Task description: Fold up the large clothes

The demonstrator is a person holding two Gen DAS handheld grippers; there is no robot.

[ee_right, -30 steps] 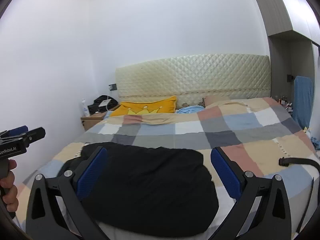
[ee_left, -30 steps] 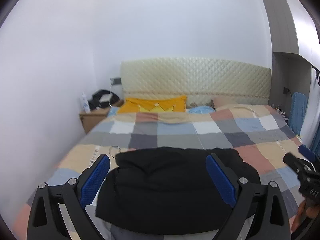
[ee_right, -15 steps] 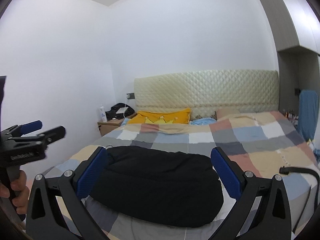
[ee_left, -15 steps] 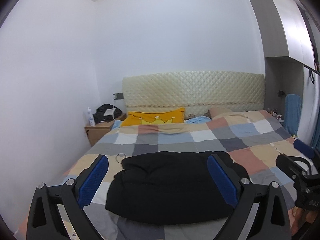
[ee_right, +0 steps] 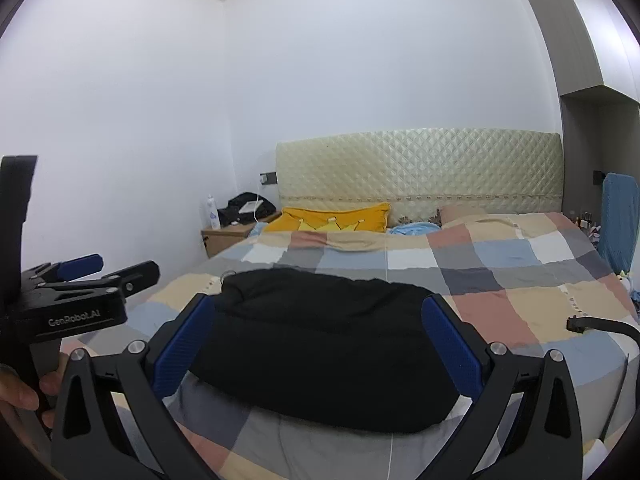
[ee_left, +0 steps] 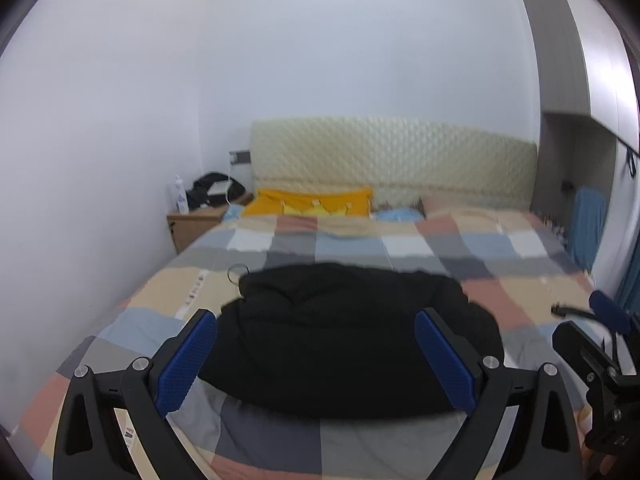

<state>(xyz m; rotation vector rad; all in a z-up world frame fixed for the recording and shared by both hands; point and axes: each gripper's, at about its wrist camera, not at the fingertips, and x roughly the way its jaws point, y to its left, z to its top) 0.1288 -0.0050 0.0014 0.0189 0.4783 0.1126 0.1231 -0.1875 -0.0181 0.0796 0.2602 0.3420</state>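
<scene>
A black garment lies folded in a thick bundle near the foot of the bed, on the checked bedspread. My left gripper hovers above and short of it, open, nothing between its blue pads. The right wrist view shows the same black garment with my right gripper also open and held off it. The left gripper appears at the left edge of the right wrist view, held by a hand. The right gripper's body shows at the right edge of the left wrist view.
A yellow pillow and padded headboard stand at the far end. A wooden nightstand with a bottle and a black bag sits left of the bed. A black strap lies on the bedspread's right side. A blue towel hangs at far right.
Both grippers have pulled back and up from the black garment, then shifted a little; the left wrist view is blurred from motion. The garment has stayed in place.
</scene>
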